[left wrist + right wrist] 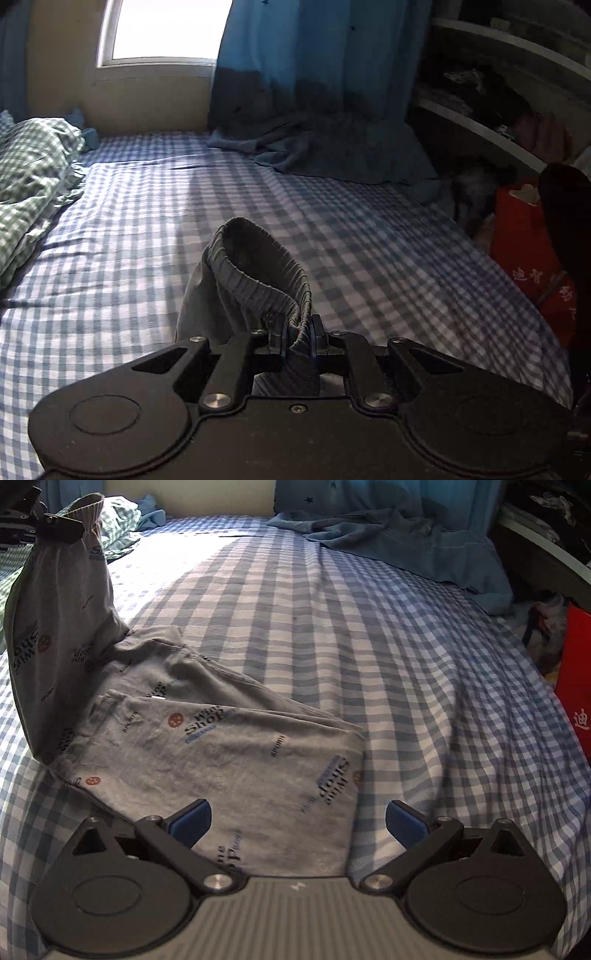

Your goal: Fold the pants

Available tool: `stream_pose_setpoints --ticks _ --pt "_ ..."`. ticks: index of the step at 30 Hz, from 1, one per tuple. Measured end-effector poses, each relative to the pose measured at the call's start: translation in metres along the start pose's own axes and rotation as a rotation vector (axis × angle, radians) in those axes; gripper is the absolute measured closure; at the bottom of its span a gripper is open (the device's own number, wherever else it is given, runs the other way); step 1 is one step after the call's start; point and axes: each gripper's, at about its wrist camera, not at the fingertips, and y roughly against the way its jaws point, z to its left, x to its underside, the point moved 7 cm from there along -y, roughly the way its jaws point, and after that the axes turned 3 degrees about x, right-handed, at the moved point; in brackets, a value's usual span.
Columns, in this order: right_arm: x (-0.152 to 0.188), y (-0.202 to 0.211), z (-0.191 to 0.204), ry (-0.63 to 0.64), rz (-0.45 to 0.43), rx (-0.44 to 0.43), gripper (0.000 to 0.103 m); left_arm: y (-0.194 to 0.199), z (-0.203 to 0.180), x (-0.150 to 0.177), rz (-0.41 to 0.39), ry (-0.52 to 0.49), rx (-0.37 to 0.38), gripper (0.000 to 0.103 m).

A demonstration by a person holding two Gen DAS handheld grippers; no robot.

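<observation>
The right gripper point(297, 821) hangs wide open and empty, directly over the near leg ends of the grey printed pants point(221, 753). These lie along the checked bedsheet point(406, 635), running away leftward — up to the left gripper point(298, 334), clamped on the lifted striped waistband point(258, 266).

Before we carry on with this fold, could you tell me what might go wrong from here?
1. The left claw pinches only a small bunch of the waistband, so the lifted end could slip out.
2. The right claw is open and holds nothing, so pulling on the raised end may drag the folded pants across the checked sheet and undo the fold.
</observation>
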Motion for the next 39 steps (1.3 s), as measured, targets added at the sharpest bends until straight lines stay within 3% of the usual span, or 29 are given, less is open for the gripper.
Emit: stream_pose_setpoints --ticks 3,8,12,16,18,21,23,26,29,34,39 --pt "0.010 0.003 -0.030 -0.036 -0.002 0.027 0.000 -0.019 -0.050 0.014 0.048 -0.053 0.085 0.092" --pt "0.033 0.002 -0.082 -0.114 0.023 0.087 0.000 -0.054 -0.106 0.050 0.143 -0.084 0.165 0.092" --pt "0.052 0.003 -0.115 -0.156 0.046 0.125 0.000 -0.082 -0.142 0.081 0.214 -0.109 0.206 0.092" --pt "0.068 0.001 -0.136 -0.188 0.073 0.142 0.000 -0.119 -0.166 0.112 0.313 -0.185 0.196 0.088" --pt "0.071 0.001 -0.142 -0.196 0.074 0.144 0.000 -0.133 -0.169 0.128 0.375 -0.173 0.206 0.081" --pt "0.069 0.000 -0.145 -0.191 0.065 0.138 0.000 -0.136 -0.165 0.139 0.415 -0.123 0.220 0.063" --pt "0.065 -0.002 -0.144 -0.180 0.060 0.126 0.000 -0.128 -0.156 0.139 0.402 -0.091 0.209 0.039" --pt "0.055 -0.007 -0.134 -0.173 0.051 0.092 0.000 -0.113 -0.133 0.133 0.361 -0.031 0.150 0.024" --pt "0.036 -0.012 -0.114 -0.173 0.023 0.034 0.000 -0.103 -0.087 0.128 0.338 0.056 0.020 0.007" --pt "0.005 -0.029 -0.066 -0.197 0.037 -0.112 0.000 -0.099 0.004 0.130 0.351 0.270 -0.242 0.001" --pt "0.013 -0.056 -0.046 -0.185 0.198 -0.065 0.000 -0.103 0.052 0.148 0.416 0.317 -0.339 0.001"
